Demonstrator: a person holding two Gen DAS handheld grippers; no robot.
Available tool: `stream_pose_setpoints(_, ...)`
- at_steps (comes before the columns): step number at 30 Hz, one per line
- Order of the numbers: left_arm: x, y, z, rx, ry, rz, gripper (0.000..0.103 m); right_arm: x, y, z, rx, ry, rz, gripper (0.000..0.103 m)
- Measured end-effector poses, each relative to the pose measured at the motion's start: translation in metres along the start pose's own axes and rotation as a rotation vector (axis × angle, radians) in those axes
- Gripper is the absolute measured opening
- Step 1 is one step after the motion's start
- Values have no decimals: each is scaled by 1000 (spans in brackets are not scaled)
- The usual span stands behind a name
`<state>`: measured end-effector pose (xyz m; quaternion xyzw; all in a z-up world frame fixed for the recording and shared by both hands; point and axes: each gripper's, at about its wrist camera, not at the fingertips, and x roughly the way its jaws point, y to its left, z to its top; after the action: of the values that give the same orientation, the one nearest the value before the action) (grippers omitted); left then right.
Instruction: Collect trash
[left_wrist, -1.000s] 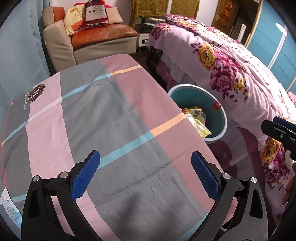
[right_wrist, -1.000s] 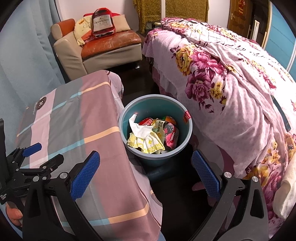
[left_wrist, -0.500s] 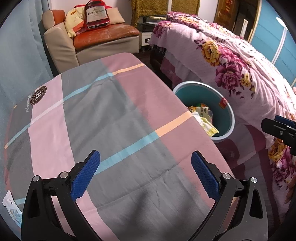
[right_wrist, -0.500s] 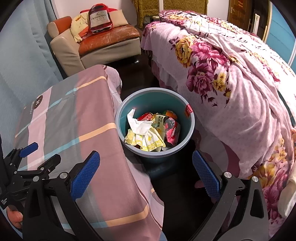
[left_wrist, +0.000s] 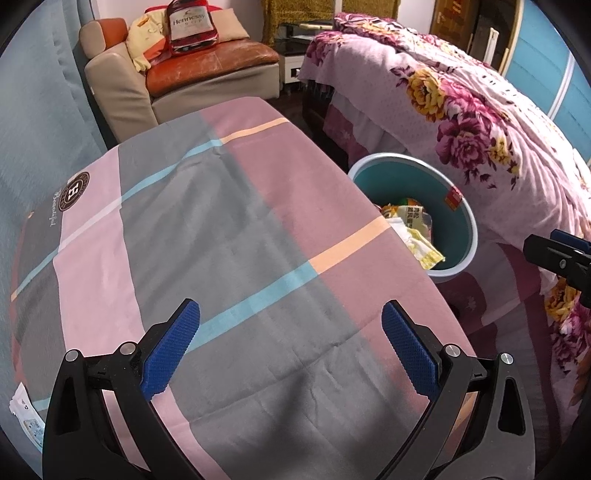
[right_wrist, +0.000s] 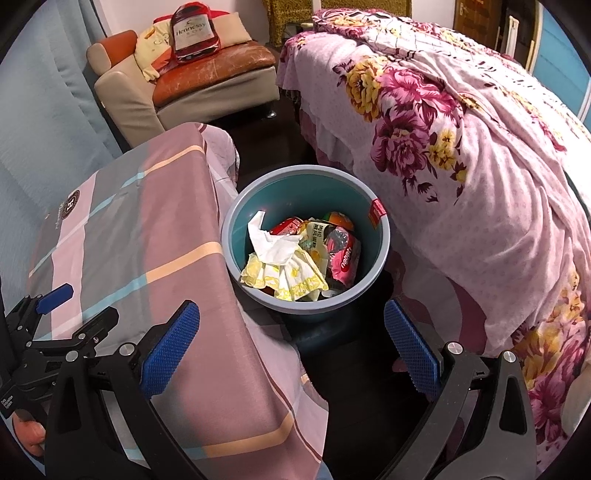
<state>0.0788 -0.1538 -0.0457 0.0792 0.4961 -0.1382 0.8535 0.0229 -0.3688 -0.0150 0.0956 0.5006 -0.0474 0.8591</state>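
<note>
A teal bin (right_wrist: 380, 240) stands on the floor between the table and the bed, holding a white tissue (right_wrist: 271, 245), yellow-white wrappers (right_wrist: 291, 277) and a pink packet (right_wrist: 345, 260). In the left wrist view the bin (left_wrist: 461, 229) shows past the table's right edge. My left gripper (left_wrist: 290, 349) hovers open over the cloth-covered table (left_wrist: 221, 240), empty. My right gripper (right_wrist: 291, 345) hangs open and empty just short of the bin, above the table corner and dark floor. A small white packet (left_wrist: 24, 417) lies at the table's near left edge.
A bed with a pink flowered cover (right_wrist: 461, 147) runs along the right. A beige and orange sofa (right_wrist: 207, 74) with a red bottle-shaped cushion (right_wrist: 194, 31) stands at the back. Blue curtain (left_wrist: 33, 92) on the left. A hand (right_wrist: 31, 435) holds the left gripper.
Both views have shifted slightly: the bin and table sit a little farther right in the left wrist view, and the bin has drifted lower and closer in the right wrist view. Both grippers remain open.
</note>
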Motion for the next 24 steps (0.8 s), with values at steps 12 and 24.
stream_pose_setpoints(12,6,-7,4,10,14,18,99,9,-11,2,16,13,9,96)
stream_pose_setpoints(24,13,-8,7,8,28,16,99,16,-13,6,20,25,4,96)
